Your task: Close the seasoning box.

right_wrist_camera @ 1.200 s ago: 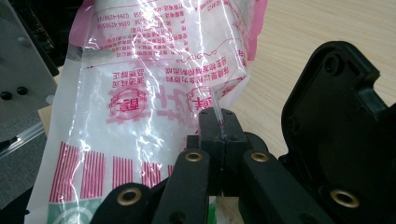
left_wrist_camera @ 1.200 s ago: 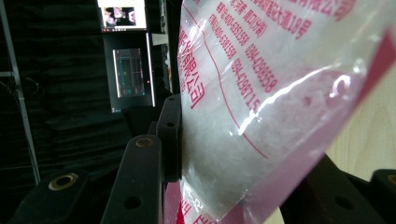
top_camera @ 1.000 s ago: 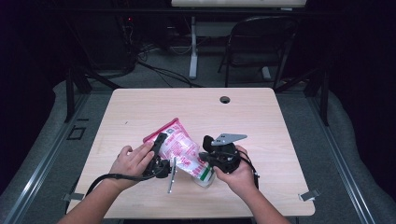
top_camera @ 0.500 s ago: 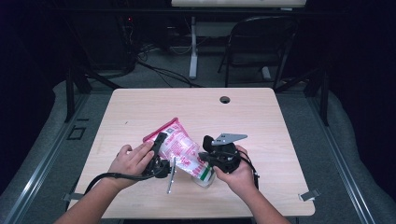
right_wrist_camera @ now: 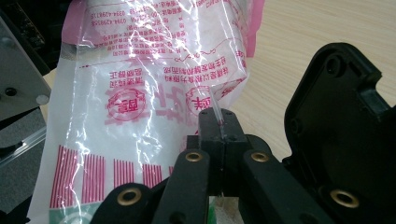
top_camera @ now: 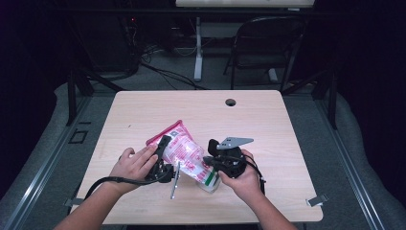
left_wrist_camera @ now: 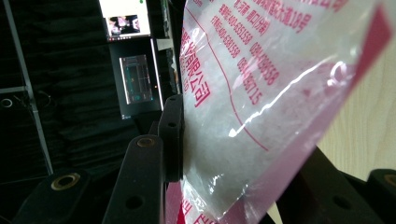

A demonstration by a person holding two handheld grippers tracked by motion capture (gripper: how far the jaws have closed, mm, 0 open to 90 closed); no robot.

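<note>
We read red Chinese print, round seals and digit strings on the clear plastic bag (top_camera: pixel 184 153), but the characters sit upside down and glare blurs them. Our left tongs (left_wrist_camera: pixel 224 158) clamp the bag's edge; our right tongs (right_wrist_camera: pixel 218 128) are pinched shut on a thin fold of it. The bag is held low over the pale wood counter (top_camera: pixel 143 115). A metal tool (top_camera: pixel 175 179) is half hidden beneath it. Beyond, the room is dark, with a folding chair (top_camera: pixel 258 48).

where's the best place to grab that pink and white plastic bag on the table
Judging by its pose, take the bag at a flat film edge, not the bulging middle. The right gripper pinches the near edge; the left gripper clamps its left side.
</note>
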